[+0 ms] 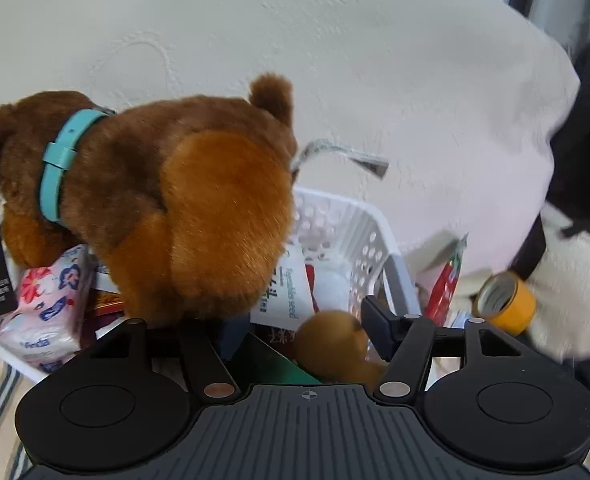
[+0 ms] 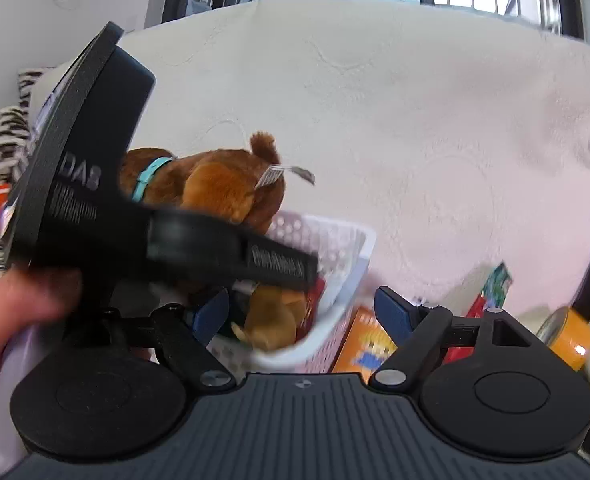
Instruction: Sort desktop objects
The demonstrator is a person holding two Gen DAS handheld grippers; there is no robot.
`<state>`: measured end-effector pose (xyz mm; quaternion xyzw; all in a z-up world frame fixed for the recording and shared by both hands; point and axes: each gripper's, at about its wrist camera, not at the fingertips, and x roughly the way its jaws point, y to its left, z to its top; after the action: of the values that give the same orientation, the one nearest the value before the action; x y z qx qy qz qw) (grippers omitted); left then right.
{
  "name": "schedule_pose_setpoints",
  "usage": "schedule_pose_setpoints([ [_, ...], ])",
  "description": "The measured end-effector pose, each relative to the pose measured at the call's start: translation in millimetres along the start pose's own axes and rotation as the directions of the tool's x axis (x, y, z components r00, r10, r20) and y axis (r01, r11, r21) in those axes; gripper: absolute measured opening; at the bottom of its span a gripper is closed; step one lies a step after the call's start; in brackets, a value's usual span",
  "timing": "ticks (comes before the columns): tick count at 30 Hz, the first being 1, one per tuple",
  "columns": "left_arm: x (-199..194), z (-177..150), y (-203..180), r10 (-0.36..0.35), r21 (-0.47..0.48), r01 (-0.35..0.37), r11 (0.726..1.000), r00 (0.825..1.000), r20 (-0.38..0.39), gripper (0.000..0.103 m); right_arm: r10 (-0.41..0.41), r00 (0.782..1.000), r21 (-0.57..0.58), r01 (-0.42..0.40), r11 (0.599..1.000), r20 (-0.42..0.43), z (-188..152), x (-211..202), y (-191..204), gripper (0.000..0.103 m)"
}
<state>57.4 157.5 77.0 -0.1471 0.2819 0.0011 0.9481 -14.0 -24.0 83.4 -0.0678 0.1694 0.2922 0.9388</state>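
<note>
Fingers [image 1: 379, 334] of the left gripper [image 1: 303, 320] apart over the basket [image 1: 347, 232], plush dog [image 1: 167, 208] just ahead-left on the pile. Right gripper [image 2: 303, 316] also apart, empty; tape roll [image 2: 567, 340] lies right, nearer it.

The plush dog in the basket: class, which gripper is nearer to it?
Left. The left gripper sits right under the plush dog; the right gripper hovers open by the white basket corner.

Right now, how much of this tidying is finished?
Mostly done: the white basket already holds the plush dog, a tissue pack and packets. Both grippers look open, holding nothing. Left outside: the orange tape roll, a red packet and an orange box.
</note>
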Motion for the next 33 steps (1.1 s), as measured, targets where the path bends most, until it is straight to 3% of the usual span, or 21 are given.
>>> schedule_pose_setpoints([
  [3, -5.1, 0.4, -1.0, -0.006, -0.006, 0.006, 1.0, 1.0, 0.007, 0.078, -0.055, 0.998, 0.033, 0.054, 0.998, 0.03, -8.2, -16.7, -12.6, 0.082],
  [7, -8.1, -4.0, -4.9, 0.022, 0.023, -0.022, 0.999, 1.0, 0.012, 0.085, -0.14, 0.989, 0.162, 0.131, 0.978, 0.051, -23.7, -33.4, -43.3, 0.085],
  [10, 8.7, -11.3, -14.2, 0.096, 0.072, -0.094, 0.993, 0.995, -0.019, 0.085, -0.224, 0.974, 0.249, 0.212, 0.945, 0.019, -40.1, -35.6, -70.9, 0.093],
  [12, 7.6, -13.8, -16.6, 0.098, 0.062, -0.097, 0.993, 0.995, -0.012, 0.083, -0.252, 0.967, 0.317, 0.249, 0.915, -0.031, -51.7, -29.6, -93.2, 0.093],
  [15, -9.8, -11.9, -23.8, 0.042, 0.042, -0.045, 0.998, 0.997, 0.07, 0.086, -0.206, 0.975, 0.459, 0.219, 0.861, -0.078, -71.7, -20.1, -125.4, 0.093],
  [19, -30.5, -15.1, -41.6, 0.025, 0.066, -0.037, 0.997, 0.984, 0.177, 0.094, -0.157, 0.981, 0.602, 0.192, 0.775, -0.111, -105.3, -13.4, -162.1, 0.093],
  [22, -35.4, -21.0, -59.9, -0.012, 0.098, -0.009, 0.995, 0.978, 0.207, 0.098, -0.124, 0.982, 0.67, 0.188, 0.719, -0.142, -123.3, -7.4, -176.0, 0.093],
  [25, -33.3, -27.8, -78.4, -0.103, 0.127, 0.082, 0.988, 0.98, 0.168, 0.1, -0.119, 0.984, 0.65, 0.175, 0.739, -0.13, -121.3, -13.5, -169.9, 0.093],
  [28, -19.3, -40.3, -95.5, -0.151, 0.158, 0.133, 0.978, 0.982, 0.11, 0.102, -0.168, 0.974, 0.587, 0.225, 0.778, -0.15, -115.0, -15.3, -161.9, 0.093],
  [31, -10.6, -55.1, -108.5, -0.094, 0.206, 0.069, 0.976, 0.989, 0.113, 0.103, -0.22, 0.965, 0.54, 0.263, 0.799, -0.145, -100.2, -17.9, -166.2, 0.093],
  [33, -6.5, -56.5, -111.5, -0.071, 0.228, 0.044, 0.973, 0.991, 0.11, 0.103, -0.293, 0.945, 0.457, 0.327, 0.827, -0.148, -79.4, -16.0, -177.7, 0.093],
])
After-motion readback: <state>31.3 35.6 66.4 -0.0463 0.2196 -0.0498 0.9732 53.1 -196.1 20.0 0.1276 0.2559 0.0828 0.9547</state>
